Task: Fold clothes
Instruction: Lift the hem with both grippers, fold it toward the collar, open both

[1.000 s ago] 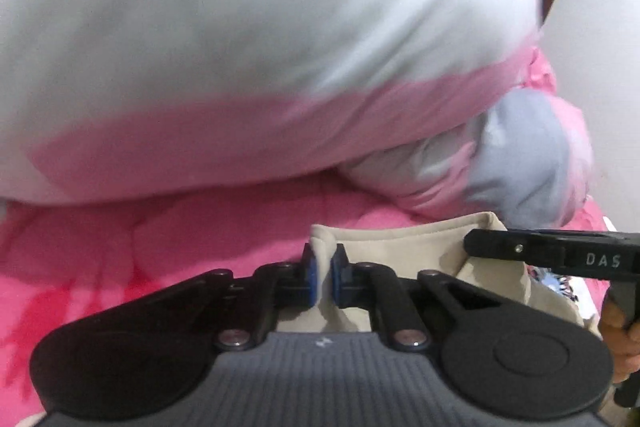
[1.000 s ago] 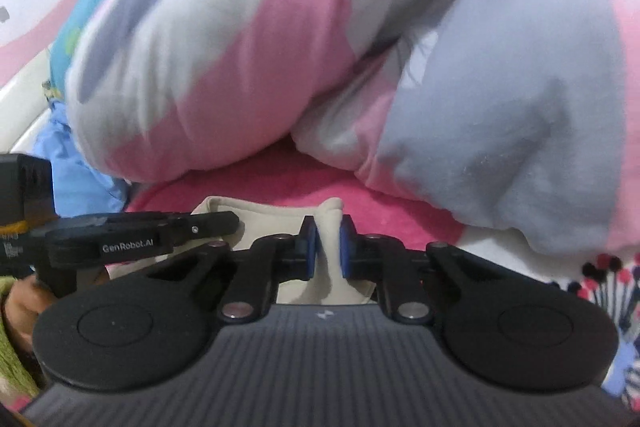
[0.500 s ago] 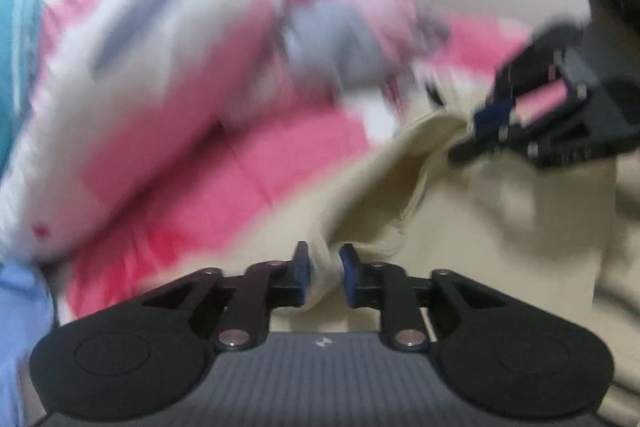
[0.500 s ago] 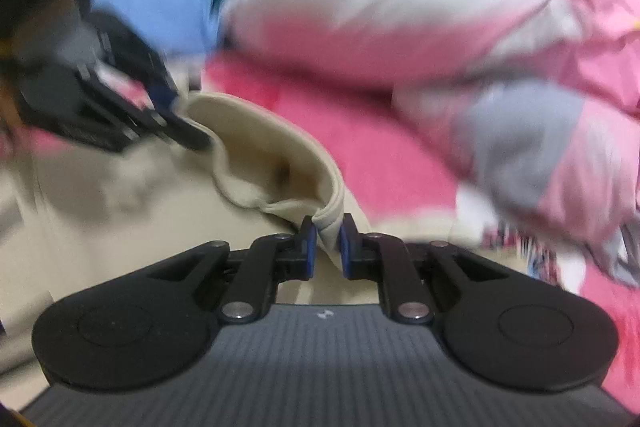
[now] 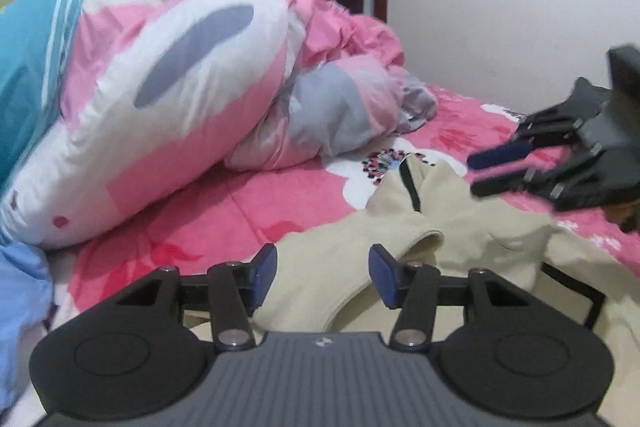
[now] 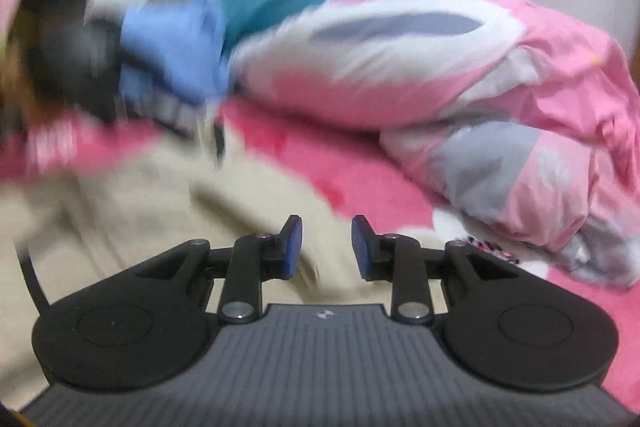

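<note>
Behind beige garment point(image 5: 460, 227), bunched pink duvet point(image 5: 192, 99).

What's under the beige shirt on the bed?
The beige shirt lies on the pink flowery bedsheet, which shows all around it. Whether anything else hides beneath it cannot be seen, because the cloth covers that spot.

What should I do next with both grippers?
Probably pick the next edge. Both have just opened: left gripper and right gripper hold nothing, and the beige garment lies loose and rumpled on the bed, its fold unfinished.
</note>
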Tool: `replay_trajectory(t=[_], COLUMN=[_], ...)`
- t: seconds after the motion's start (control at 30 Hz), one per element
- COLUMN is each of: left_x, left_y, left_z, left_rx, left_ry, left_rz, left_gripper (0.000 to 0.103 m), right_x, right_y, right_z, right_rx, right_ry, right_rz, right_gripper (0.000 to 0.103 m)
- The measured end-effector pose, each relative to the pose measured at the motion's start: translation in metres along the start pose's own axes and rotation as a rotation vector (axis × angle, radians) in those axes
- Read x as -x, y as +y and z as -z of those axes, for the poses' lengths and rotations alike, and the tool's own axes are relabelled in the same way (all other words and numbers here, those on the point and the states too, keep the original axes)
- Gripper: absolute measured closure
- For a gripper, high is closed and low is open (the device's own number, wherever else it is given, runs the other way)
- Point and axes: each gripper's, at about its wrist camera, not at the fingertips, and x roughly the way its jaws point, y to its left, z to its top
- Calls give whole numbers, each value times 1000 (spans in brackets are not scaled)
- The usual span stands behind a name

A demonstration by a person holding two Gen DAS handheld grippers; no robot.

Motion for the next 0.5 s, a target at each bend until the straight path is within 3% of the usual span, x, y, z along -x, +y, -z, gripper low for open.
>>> replay_trajectory(t=[0.1,0.17,0.27,0.33,0.5], left_x=[-32,-58,-75,-82,-94], left_y=[-9,-14,-14,-5,18], left_z=[13,26,33,27,27], left_rx=[-60,-101,-146,-124,-52], left_ry=[94,153,122,123,127], left_rz=[-76,-137,-193,-204,-162], left_gripper=[54,56,52,45,37], right_x=[-28,-58,-99,-123,-138], right_y=[-1,4,9,11,3], right_z=[-4,4,26,39,31], right_rx=[-72,-71,-68,-75,-162], right_ry=[21,88,172,213,225], right_rz=[-27,-17,20,43,27], right_gripper=[78,78,79,79,80])
